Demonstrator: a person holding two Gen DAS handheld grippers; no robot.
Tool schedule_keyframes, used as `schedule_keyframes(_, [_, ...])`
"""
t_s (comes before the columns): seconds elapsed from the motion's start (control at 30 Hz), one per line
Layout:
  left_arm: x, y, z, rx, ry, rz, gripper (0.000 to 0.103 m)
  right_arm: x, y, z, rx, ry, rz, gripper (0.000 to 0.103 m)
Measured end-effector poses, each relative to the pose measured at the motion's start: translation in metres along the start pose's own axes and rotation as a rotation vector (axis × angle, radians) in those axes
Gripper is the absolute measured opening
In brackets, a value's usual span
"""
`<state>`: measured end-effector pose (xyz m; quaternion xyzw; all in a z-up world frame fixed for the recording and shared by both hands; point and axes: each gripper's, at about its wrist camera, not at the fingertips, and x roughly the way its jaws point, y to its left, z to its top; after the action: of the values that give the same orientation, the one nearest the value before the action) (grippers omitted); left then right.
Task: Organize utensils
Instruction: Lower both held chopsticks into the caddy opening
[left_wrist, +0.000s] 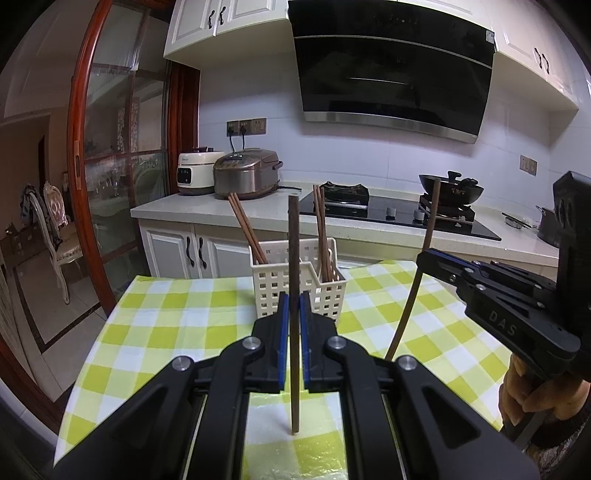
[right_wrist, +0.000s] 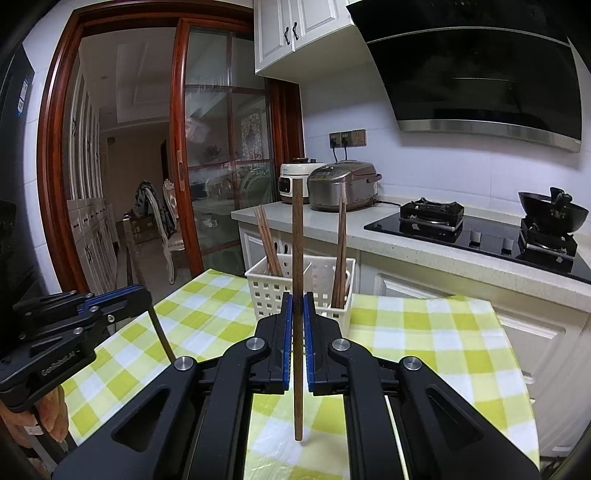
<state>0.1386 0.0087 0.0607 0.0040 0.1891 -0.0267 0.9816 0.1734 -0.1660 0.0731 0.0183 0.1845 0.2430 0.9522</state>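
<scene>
My left gripper (left_wrist: 294, 308) is shut on a brown chopstick (left_wrist: 293, 240) that stands upright, just in front of a white slotted basket (left_wrist: 273, 288). The basket's left compartment holds chopsticks (left_wrist: 245, 230), and more chopsticks (left_wrist: 320, 225) lean in its right one. My right gripper (right_wrist: 297, 308) is shut on another upright chopstick (right_wrist: 296, 236), also just short of the basket (right_wrist: 266, 291). In the left wrist view the right gripper (left_wrist: 424, 256) is at the right with its chopstick (left_wrist: 410, 306). In the right wrist view the left gripper (right_wrist: 146, 295) is at the left.
The table wears a yellow-green checked cloth (left_wrist: 177, 325). Behind it runs a counter with two rice cookers (left_wrist: 245, 173), a black hob (left_wrist: 391, 212) and a wok (left_wrist: 450, 190). A red-framed glass sliding door (left_wrist: 122, 155) stands to the left. A person's hand (left_wrist: 532, 387) grips the right gripper's handle.
</scene>
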Motion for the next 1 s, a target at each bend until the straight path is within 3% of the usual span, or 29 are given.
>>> schedule_keyframes(0.27, [-0.001, 0.002, 0.027, 0.025, -0.023, -0.011, 0.006, 0.009, 0.003, 0.026, -0.039, -0.016, -0.01, 0.006])
schedule_keyframes(0.47, [0.005, 0.014, 0.072, 0.01, -0.043, -0.042, 0.006, 0.025, -0.004, 0.059, -0.04, -0.032, -0.016, 0.006])
schedule_keyframes(1.0, [0.065, 0.035, 0.173, -0.01, -0.09, -0.003, 0.006, 0.092, -0.017, 0.122, -0.043, -0.039, -0.043, 0.006])
